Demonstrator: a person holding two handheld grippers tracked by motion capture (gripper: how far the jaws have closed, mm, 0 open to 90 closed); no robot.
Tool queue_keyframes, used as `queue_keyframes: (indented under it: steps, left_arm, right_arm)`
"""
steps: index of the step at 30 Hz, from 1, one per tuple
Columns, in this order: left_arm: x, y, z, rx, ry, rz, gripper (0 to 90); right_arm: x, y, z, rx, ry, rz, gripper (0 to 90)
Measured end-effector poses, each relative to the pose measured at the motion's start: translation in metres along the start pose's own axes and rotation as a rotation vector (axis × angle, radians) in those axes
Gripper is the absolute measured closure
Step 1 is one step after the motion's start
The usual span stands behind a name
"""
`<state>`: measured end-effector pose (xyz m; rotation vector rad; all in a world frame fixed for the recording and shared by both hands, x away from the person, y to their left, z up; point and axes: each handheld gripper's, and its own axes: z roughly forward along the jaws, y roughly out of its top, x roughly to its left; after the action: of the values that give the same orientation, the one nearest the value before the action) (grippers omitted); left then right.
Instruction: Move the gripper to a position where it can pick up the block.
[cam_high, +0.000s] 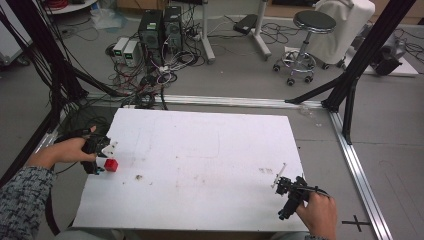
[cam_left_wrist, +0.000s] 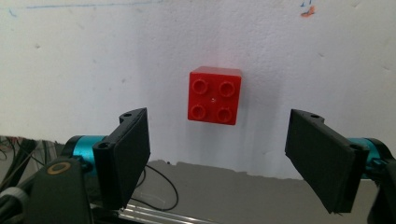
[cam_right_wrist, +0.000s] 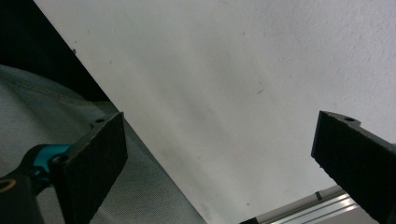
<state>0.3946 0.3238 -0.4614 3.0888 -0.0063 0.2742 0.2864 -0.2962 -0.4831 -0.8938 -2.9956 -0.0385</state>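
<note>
Right gripper (cam_high: 280, 186): held by the right hand (cam_high: 317, 214) at the near right corner of the white board (cam_high: 200, 165); in the high view its jaws are too small to read, while in the right gripper view (cam_right_wrist: 219, 154) they are seen spread wide with nothing between them.
Near edge: grey cloth (cam_right_wrist: 28, 112) below the board's edge is caught in the right gripper view alone.
Left gripper (cam_high: 102, 157): held by the left hand (cam_high: 70, 150) at the board's left edge; jaws spread wide in the left gripper view (cam_left_wrist: 217, 154), gripping nothing.
Red brick (cam_high: 111, 165): resting on the board, just beside the left gripper. In the left gripper view (cam_left_wrist: 215, 94) four studs are seen on top, and the brick lies beyond the jaw tips, apart from both.
Floor beyond: computer towers (cam_high: 160, 30), tangled cables (cam_high: 145, 82) and a stool (cam_high: 307, 42) are recorded in the high view.
</note>
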Motion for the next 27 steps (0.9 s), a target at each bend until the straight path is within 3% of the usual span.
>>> queue_keyframes:
  steps: [8,11,27]
  left_arm:
    - [0.005,0.003,0.014,0.002,-0.043,0.056,22.3]
    - [0.006,0.004,0.018,0.005,-0.034,0.081,22.4]
    - [0.010,0.003,0.043,0.011,-0.083,0.090,22.5]
  right_arm:
    - [0.001,0.001,0.003,0.013,0.003,0.004,3.1]
    - [0.001,0.002,0.004,0.013,0.003,-0.004,3.1]
    - [0.002,0.004,0.005,0.022,0.007,-0.011,3.1]
